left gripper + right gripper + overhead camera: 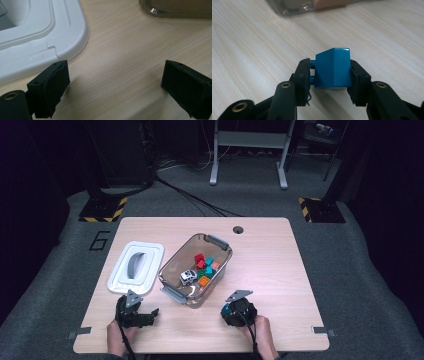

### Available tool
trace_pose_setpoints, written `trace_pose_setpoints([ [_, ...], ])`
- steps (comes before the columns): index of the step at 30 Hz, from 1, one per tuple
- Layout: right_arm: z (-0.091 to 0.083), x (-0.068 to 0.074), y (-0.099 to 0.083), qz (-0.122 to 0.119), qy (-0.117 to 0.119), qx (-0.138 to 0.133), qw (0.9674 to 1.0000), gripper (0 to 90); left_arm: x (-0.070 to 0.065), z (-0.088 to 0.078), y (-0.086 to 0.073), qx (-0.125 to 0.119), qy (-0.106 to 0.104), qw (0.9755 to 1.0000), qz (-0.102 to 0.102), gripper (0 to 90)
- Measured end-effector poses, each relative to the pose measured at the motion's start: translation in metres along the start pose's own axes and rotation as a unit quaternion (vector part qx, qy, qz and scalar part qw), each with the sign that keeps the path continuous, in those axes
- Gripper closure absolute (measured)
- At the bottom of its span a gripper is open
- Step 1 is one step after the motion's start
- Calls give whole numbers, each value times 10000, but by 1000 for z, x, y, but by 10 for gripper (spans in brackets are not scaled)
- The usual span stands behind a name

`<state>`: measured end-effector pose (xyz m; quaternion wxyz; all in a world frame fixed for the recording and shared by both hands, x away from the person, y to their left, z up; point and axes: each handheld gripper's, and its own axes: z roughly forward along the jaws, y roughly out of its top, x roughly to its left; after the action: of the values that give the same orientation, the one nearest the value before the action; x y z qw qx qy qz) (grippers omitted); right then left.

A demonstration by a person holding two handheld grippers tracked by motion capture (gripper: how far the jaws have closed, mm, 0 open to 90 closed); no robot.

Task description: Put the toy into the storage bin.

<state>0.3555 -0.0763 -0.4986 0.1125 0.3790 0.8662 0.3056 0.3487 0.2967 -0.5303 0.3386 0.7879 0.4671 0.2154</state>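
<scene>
Dark room, grey carpet, metal frame legs at the far side. Light wood table (280, 245) carries the whole setup.

Clear plastic bin (172, 272) sits mid-table, lid off; white lid (122, 282) lies flat just beside it on the left. Inside the bin: several small bricks in red, teal, green and orange (205, 266), plus a small white toy car (188, 276).

Progress, judged from the layout: work looks like packing loose toys into the bin. Most pieces are already in. One blue brick (333, 68) is outside, on the table near the bin's near right corner. No other loose pieces visible on the table. Left to do, likely: carry this brick into the bin, then fit the lid.

Right gripper (329, 75): jaws drawn in on the blue brick, one pad at each side face; the left pad meets the brick's two studs, the right pad sits against its flat face. Brick lies squarely between the pads, its base looks to be down on the wood, though I cannot tell for sure.

Left gripper (115, 82): jaws wide apart, nothing between them, resting low over bare table just beside the lid's corner.
</scene>
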Motion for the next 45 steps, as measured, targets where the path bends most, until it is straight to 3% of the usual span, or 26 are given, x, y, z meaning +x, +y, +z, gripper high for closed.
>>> trace_pose_setpoints([
  [21, -32, -21, 29, 114, -117, -490, 9987, 578, 0, 0, 0, -7, 3, 10000, 12, 77],
  [45, -69, -26, 82, -237, -333, -882, 9953, 578, 0, 0, 0, -27, 21, 10000, 17, 76],
])
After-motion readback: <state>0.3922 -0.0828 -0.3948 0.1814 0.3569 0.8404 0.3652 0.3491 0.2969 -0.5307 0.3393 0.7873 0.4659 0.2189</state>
